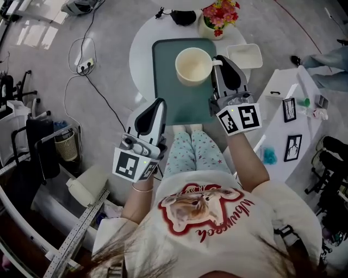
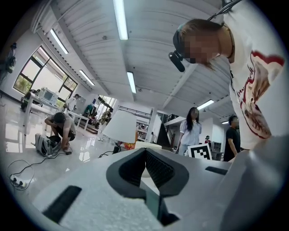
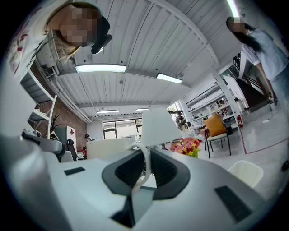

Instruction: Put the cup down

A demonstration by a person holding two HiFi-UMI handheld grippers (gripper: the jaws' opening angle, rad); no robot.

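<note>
A cream cup (image 1: 194, 65) is over the far right corner of a green tray (image 1: 185, 106) on the round white table (image 1: 142, 38). I cannot tell whether its base touches the tray. My right gripper (image 1: 219, 62) is shut on the cup's handle; in the right gripper view the handle (image 3: 145, 158) loops between the jaws of that gripper (image 3: 143, 175), with the cup body (image 3: 156, 124) beyond. My left gripper (image 1: 157, 103) hangs near the tray's near left corner, shut and empty. In the left gripper view its jaws (image 2: 146, 173) meet, and the cup (image 2: 121, 126) shows ahead.
Red and pink flowers (image 1: 220, 13) in a pot, a white rectangular dish (image 1: 244, 54) and a black object (image 1: 183, 16) stand at the table's far side. A white side table (image 1: 283, 81) with picture frames is at the right. Cables lie on the floor at the left.
</note>
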